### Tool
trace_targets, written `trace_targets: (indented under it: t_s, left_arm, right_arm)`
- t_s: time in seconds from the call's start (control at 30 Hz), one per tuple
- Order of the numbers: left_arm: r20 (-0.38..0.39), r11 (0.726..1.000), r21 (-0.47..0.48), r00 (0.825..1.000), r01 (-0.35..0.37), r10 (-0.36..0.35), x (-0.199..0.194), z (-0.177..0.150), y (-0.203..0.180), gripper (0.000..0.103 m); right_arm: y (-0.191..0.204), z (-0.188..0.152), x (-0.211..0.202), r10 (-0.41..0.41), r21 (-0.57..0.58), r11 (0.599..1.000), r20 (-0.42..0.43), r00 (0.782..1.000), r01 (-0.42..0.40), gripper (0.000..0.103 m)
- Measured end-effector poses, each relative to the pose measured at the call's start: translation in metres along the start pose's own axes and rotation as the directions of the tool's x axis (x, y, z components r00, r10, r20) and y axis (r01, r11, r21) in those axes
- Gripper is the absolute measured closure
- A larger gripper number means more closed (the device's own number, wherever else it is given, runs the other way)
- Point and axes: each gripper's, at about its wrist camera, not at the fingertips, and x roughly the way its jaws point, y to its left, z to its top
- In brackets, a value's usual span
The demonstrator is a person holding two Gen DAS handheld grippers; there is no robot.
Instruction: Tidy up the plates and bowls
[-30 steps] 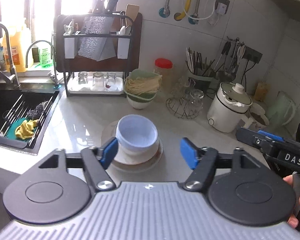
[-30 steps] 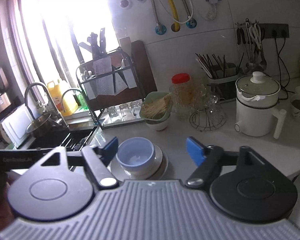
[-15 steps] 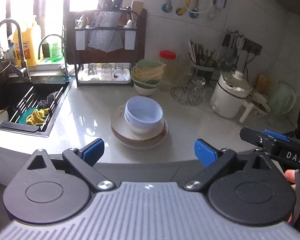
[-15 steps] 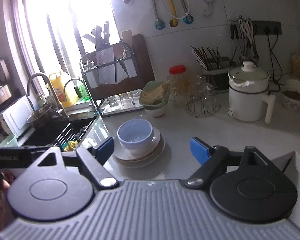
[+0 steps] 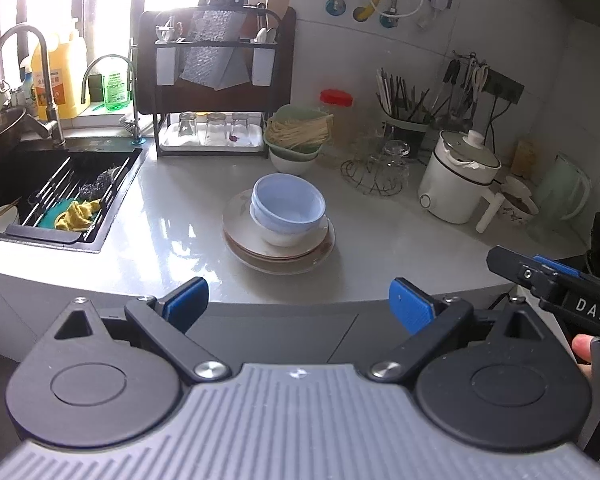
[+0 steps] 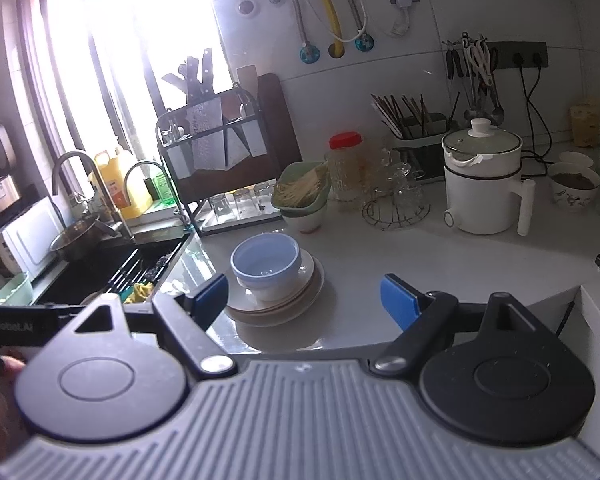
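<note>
While my left gripper (image 5: 298, 305) has just spread wide and my right gripper (image 6: 304, 301) hangs open, both empty, 2 glossy round bowls (image 5: 288, 208) sit nested, mouths up, on stacked plates (image 5: 278, 248) mid-counter (image 5: 380, 264). Beyond stand a noodle basket (image 5: 298, 134) and white pot (image 5: 456, 184).
</note>
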Motion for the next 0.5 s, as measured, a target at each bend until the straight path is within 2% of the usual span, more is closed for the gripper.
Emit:
trace_targets:
  t_s: [0.2,0.5]
  left_arm:
    - [0.007,1.000,-0.001,1.000,-0.019,0.019,-0.0004,-0.0004,0.0045,0.004]
    - [-0.009,1.000,-0.002,1.000,0.003,-0.003,0.0035,-0.0050,0.0027,0.004]
  right_arm:
    - [0.0011,-0.0064,-0.0007,0.008,0.003,1.000,-0.005,1.000,-0.008,0.018]
    - [-0.0018,-0.0093,-0.0047,-0.015,0.011,1.000,-0.004,1.000,0.015,0.018]
